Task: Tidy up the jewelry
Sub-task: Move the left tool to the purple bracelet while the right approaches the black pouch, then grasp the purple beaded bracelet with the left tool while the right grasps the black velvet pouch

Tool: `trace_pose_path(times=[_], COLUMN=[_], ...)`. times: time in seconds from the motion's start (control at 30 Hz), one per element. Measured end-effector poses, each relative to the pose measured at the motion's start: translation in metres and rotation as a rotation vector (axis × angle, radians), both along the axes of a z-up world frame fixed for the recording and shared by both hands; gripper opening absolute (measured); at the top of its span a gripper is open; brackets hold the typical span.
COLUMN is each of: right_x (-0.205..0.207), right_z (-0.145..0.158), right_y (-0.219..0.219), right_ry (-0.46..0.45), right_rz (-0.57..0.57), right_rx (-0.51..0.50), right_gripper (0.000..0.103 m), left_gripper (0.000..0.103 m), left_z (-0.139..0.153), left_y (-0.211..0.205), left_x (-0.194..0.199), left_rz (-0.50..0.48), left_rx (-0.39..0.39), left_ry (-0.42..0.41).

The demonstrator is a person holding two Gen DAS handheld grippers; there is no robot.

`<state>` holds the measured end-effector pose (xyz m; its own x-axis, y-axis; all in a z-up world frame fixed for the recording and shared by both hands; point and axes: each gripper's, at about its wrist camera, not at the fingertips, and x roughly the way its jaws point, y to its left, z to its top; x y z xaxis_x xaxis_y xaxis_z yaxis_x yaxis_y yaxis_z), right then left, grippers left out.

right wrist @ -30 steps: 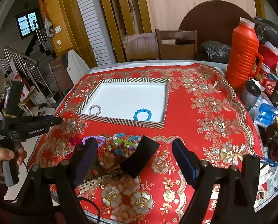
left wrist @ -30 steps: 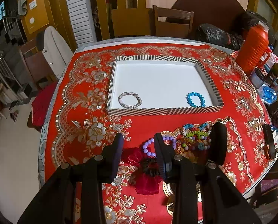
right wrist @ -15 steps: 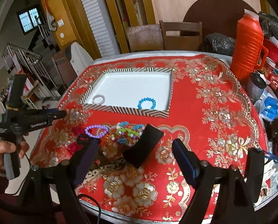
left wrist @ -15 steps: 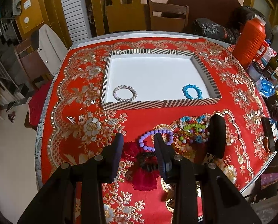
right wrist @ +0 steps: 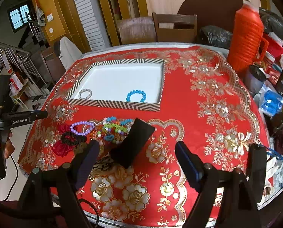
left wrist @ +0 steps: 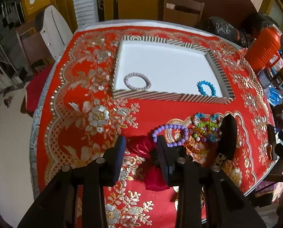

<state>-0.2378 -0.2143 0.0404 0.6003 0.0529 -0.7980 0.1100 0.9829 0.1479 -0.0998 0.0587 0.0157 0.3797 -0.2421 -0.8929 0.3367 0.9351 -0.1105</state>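
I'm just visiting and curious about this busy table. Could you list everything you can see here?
tray: one, white inside with striped rim, on the tablecloth's far half
silver bracelet: one, in the tray, near-left corner
blue bracelet: one, in the tray, near-right
purple bracelet: one, on the cloth in front of the tray
bead pile: mixed colours, right of the purple bracelet
red scrunchie: one, left of the pile
black pouch: one, beside the pile
tablecloth: red, gold flowers
orange jug: one, far right
left gripper: open, above the scrunchie
right gripper: open, empty
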Motion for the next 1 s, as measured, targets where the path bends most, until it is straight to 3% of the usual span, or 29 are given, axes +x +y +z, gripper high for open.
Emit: trace_pose_path(times=[0.4, 0.57, 0.77, 1.0], right_x=[0.013, 0.019, 0.027, 0.043], right_z=[-0.017, -0.023, -0.033, -0.046], right_y=[0.005, 0.0, -0.003, -0.003], right_ry=[0.06, 0.062, 0.08, 0.091], right_rz=[0.019, 0.006, -0.001, 0.001], right_rx=[-0.025, 0.009, 0.022, 0.028], right_gripper=[0.085, 0.085, 0.085, 0.085], left_gripper=[0.019, 0.019, 0.019, 0.019], left_z=[-0.019, -0.025, -0.045, -0.068], left_y=[-0.015, -0.019, -0.033, -0.051], left_x=[0.007, 0.013, 0.028, 0.05], left_rz=[-0.036, -0.059, -0.192, -0.254], left_rx=[0.03, 0.033, 0.024, 0.061], left_ry=[0.037, 0.054, 0.12, 0.187])
